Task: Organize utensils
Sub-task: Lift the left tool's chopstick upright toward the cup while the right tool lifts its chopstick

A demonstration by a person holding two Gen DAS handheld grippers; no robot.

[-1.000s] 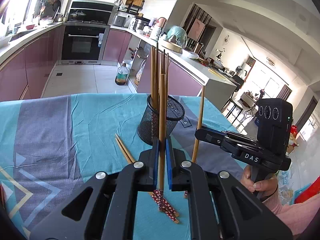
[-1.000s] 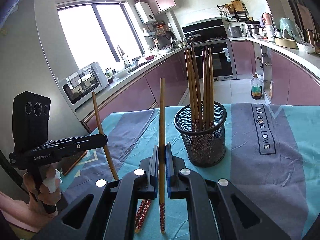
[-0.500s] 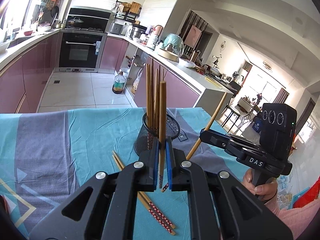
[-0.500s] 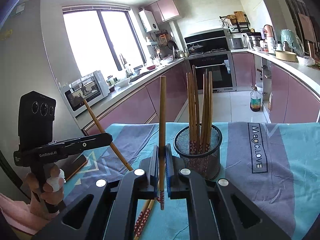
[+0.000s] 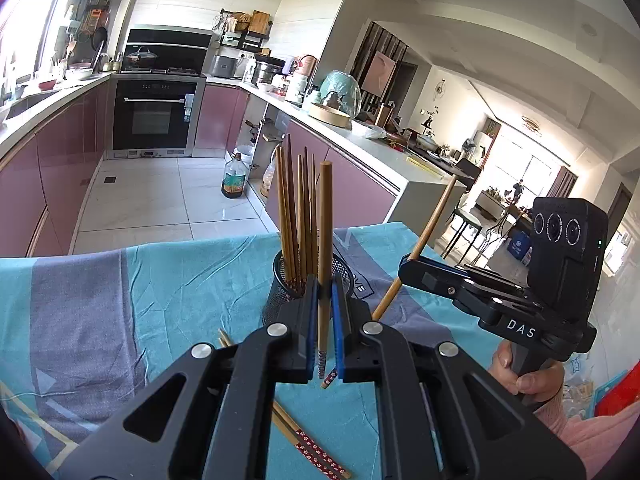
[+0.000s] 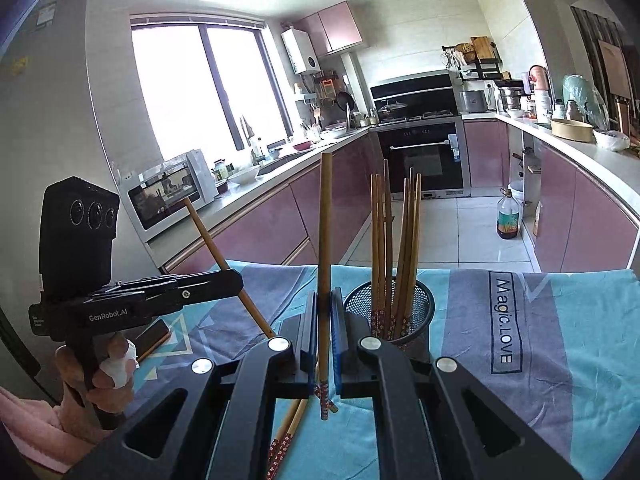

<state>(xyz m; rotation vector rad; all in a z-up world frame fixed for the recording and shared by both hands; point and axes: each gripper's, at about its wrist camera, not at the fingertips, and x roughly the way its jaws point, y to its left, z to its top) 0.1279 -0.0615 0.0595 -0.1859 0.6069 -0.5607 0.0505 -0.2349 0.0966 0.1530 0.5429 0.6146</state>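
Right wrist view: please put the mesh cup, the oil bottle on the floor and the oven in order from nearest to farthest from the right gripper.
1. Mesh cup, on the table just right of the right gripper.
2. Oil bottle, on the floor past the table, to the right.
3. Oven, at the far wall.

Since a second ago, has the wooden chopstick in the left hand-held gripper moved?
Yes. The wooden chopstick clamped in the left hand-held gripper has risen: its patterned tip, earlier down by the teal tablecloth, now hangs clear above it.
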